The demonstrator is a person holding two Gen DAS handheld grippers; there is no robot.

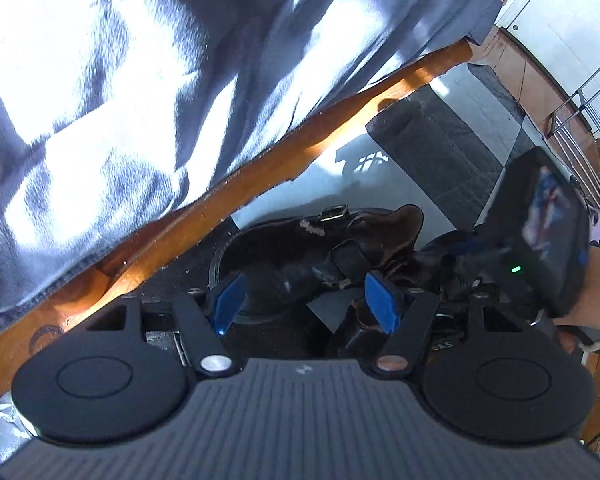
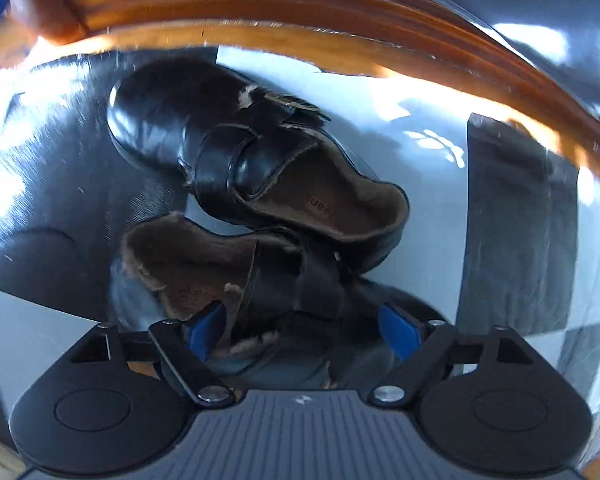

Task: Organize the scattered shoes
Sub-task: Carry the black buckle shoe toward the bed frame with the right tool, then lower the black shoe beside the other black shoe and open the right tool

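Where checkered floor (image 2: pixel 428 216) meets wooden frame (image 2: pixel 260 44), two black shoes: far shoe (image 2: pixel 204 136) toe left, near shoe (image 2: pixel 236 276) touching its heel. Right gripper (image 2: pixel 300 332) agape over near shoe, pads clear. Left gripper (image 1: pixel 306 300) likewise agape above both, gripping nothing.

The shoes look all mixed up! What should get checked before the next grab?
1. Both shoes in sight: ok. The far shoe and the near shoe lie on the floor in the right wrist view.
2. Shoes lined up as a pair: not ok. They point opposite ways, and the far one's heel overlaps the near one.
3. Right gripper ready: ok. Its jaws are open, straddling the near shoe.
4. Left gripper ready: ok. Jaws open over the far shoe, pads not pressing.
5. Room between the grippers: cannot tell. The right one sits close at the left view's right edge.
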